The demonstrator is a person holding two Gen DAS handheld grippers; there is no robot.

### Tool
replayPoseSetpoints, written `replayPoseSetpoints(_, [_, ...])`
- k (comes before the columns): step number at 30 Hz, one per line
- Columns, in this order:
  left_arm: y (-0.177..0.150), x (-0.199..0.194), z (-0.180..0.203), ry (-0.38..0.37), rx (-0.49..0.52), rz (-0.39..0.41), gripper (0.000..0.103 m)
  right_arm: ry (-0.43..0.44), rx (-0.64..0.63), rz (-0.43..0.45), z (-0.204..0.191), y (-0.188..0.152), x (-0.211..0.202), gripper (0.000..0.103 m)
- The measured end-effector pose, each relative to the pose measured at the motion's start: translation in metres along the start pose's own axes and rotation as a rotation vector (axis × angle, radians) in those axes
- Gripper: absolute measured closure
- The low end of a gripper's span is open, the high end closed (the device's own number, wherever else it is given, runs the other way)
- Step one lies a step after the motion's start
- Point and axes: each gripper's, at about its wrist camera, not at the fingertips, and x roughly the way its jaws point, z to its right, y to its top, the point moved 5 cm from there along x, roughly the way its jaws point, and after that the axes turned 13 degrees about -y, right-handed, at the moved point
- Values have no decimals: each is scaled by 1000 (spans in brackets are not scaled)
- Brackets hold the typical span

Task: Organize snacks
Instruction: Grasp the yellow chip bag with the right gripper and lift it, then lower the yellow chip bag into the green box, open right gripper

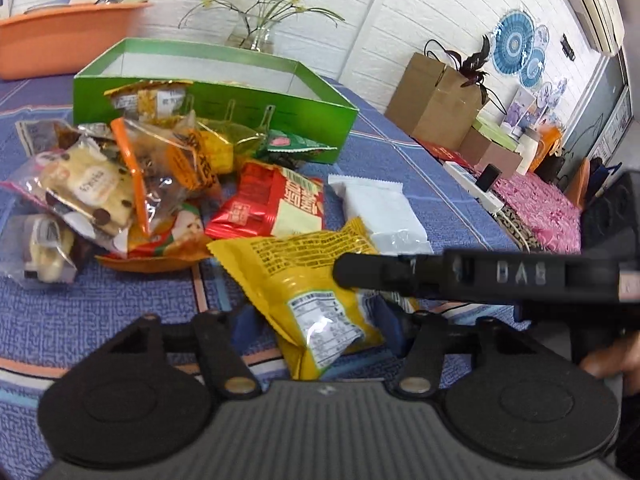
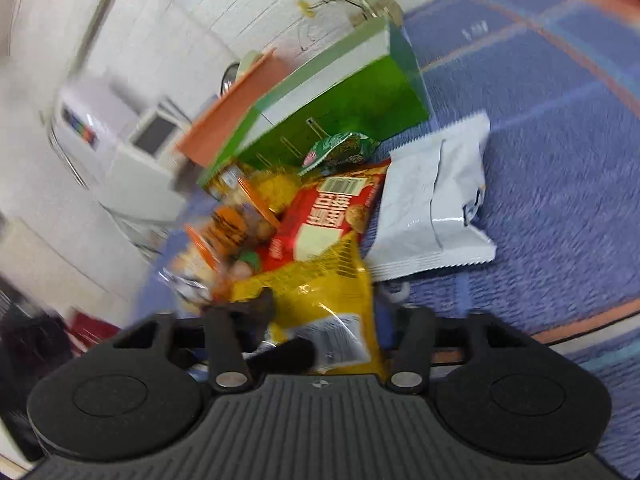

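Observation:
A yellow snack bag [image 1: 308,280] lies on the blue cloth between the jaws of my left gripper [image 1: 316,320], which stand wide apart around it. My right gripper [image 1: 360,276] reaches in from the right, and its finger lies over the bag. In the blurred right wrist view the same yellow bag [image 2: 324,300] sits between the right gripper's [image 2: 320,332] spread jaws. A pile of snacks holds a red packet [image 1: 264,204], a white packet [image 1: 380,208] and a cookie bag [image 1: 88,188]. An open green box [image 1: 224,100] stands behind the pile.
An orange basin [image 1: 60,32] stands at the back left and a vase of flowers [image 1: 260,36] stands behind the box. Cardboard boxes [image 1: 436,100] and clutter on a pink cloth [image 1: 536,208] lie to the right, past the edge of the blue tablecloth [image 1: 100,320].

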Motion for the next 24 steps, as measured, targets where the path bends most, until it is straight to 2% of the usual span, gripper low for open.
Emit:
replayPoseSetpoints(3, [-1,-8,4,-10,6,17,49,-35,-67,64,-13,-2,-15,39])
replayPoseSetpoints(8, [4,-29,17,-8,83,82,50,-29,-115,152,-23,2,-39,39])
replayPoseSetpoints(16, [21,-50,11,57,112,147,50,58,-170,168,-46,22,-25,39])
replayPoseSetpoints(20, [57,-58,5,115,177,203,50,129,-214,228,-61,55,-17,39])
replayPoseSetpoints(24, [116,-50,-3,152,241,239,51,168,-201,325,-68,106,-5,39])
